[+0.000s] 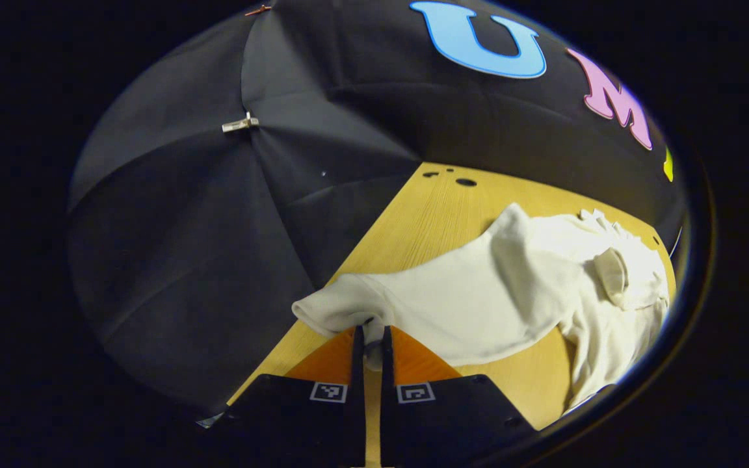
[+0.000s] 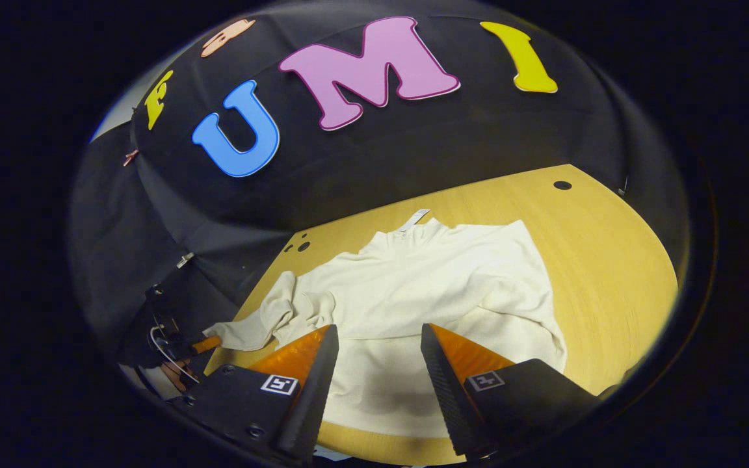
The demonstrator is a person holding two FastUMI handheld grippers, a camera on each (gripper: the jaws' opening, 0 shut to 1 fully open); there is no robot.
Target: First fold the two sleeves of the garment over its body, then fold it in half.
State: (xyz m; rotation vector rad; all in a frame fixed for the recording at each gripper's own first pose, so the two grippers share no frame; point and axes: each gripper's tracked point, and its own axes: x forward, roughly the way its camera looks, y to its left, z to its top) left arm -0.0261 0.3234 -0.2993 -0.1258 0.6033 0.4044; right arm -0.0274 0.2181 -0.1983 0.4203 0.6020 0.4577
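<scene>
Left gripper view: left gripper (image 1: 369, 341) fingers nearly closed, pinching sleeve (image 1: 335, 305) cuff at 6 o'clock. Cream sweater (image 1: 543, 292) spread on wooden desk (image 1: 439, 208) toward 3 o'clock.

Right gripper view: right gripper (image 2: 374, 364) fingers wide apart, holding nothing, above sweater hem. Sweater at centre; left gripper at 8 o'clock gripping sleeve end.

I see a light wooden table (image 2: 595, 260) with small round dark holes (image 2: 562, 185) near its far edge. Behind it hangs the booth's black cloth wall (image 1: 218, 227), its panels pinned together by a metal clip (image 1: 240, 123).
</scene>
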